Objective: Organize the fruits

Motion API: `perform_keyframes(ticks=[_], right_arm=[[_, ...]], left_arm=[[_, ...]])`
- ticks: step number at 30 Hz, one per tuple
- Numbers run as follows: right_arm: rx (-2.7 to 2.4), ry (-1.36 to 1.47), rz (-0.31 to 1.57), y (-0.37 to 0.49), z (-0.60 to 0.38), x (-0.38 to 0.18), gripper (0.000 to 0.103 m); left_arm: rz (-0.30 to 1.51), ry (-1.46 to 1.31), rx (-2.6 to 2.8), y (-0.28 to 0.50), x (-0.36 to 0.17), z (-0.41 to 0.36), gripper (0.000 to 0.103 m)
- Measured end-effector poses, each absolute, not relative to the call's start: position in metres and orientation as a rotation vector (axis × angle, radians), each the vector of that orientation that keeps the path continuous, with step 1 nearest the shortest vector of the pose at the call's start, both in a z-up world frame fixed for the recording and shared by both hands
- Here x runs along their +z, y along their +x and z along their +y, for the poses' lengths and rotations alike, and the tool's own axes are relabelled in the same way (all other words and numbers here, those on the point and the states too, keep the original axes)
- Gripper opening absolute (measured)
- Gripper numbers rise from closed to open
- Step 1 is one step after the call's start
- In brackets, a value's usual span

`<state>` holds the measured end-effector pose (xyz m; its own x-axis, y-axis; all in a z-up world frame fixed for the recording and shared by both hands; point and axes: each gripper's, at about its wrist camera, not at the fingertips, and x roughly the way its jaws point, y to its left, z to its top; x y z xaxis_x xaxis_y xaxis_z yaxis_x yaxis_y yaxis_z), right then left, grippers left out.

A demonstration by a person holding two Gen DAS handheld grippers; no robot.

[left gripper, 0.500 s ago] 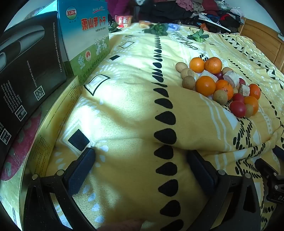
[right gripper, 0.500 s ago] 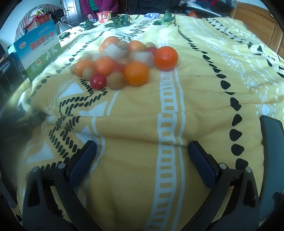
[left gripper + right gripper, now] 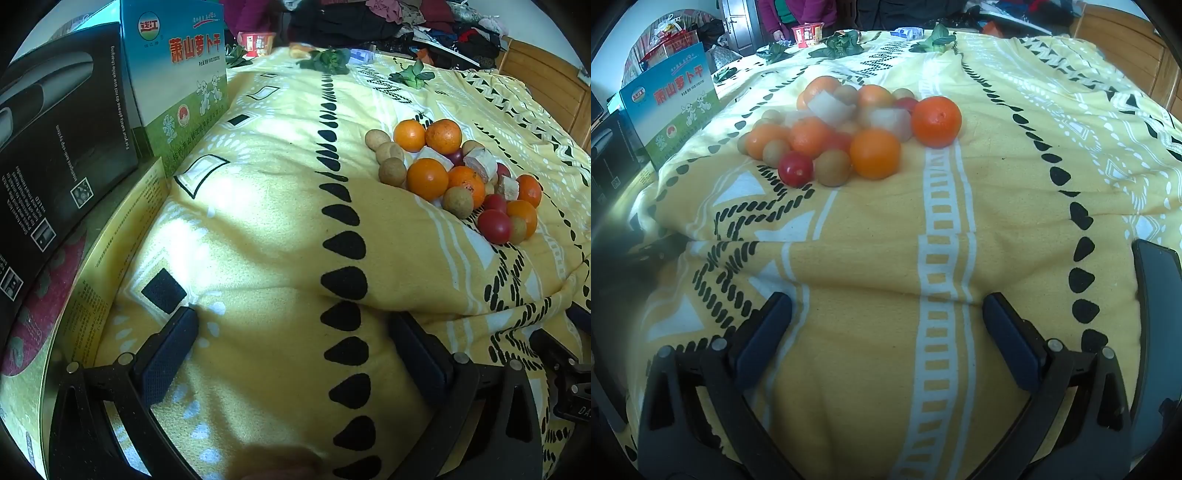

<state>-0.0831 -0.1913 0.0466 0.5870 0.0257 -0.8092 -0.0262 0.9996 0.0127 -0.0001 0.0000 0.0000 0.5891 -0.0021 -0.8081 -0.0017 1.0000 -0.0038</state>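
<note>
A heap of fruit lies on a yellow patterned blanket [image 3: 258,229]: several oranges [image 3: 426,179], brown round fruits [image 3: 392,171], red tomatoes [image 3: 494,226] and white chunks [image 3: 480,162]. The heap sits at the right in the left wrist view and at the upper middle in the right wrist view, with an orange [image 3: 874,153] and a tomato [image 3: 795,168] nearest. My left gripper [image 3: 291,347] is open and empty, low over the blanket, left of the heap. My right gripper [image 3: 886,332] is open and empty, short of the heap.
A blue-green carton [image 3: 177,85] and a black box [image 3: 55,147] stand at the left edge of the bed. Leafy greens [image 3: 842,42] and a red cup [image 3: 807,33] lie at the far end. A wooden headboard [image 3: 554,85] is at the right. A dark flat object [image 3: 1156,314] is beside my right gripper.
</note>
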Motion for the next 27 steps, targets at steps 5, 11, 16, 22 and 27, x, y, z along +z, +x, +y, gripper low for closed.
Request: perform_keyframes(ticks=[5,11,16,22,27], right_arm=[[0.029,-0.002,0.944,-0.0828,-0.1909,0.0465,0.103],[0.030,0.000,0.943,-0.0826,-0.1910,0.0466,0.103],[0.030,-0.001,0.944,-0.0822,-0.1910,0.0467,0.103],[0.029,-0.002,0.944,-0.0825,-0.1912,0.0468,0.103],[0.031,0.000,0.943,-0.0825,-0.1915,0.0471,0.103]], left_arm=[[0.941,-0.005,-0.001,0.0000,0.0000,0.0000,0.103],[0.942,-0.003,0.000,-0.0013,0.0003,-0.0014,0.103],[0.942,-0.004,0.000,-0.0012,-0.0006,-0.0039,0.103],[0.942,-0.005,0.000,-0.0012,-0.0008,-0.0036,0.103],[0.942,-0.005,-0.001,-0.0009,-0.0006,-0.0035,0.103]])
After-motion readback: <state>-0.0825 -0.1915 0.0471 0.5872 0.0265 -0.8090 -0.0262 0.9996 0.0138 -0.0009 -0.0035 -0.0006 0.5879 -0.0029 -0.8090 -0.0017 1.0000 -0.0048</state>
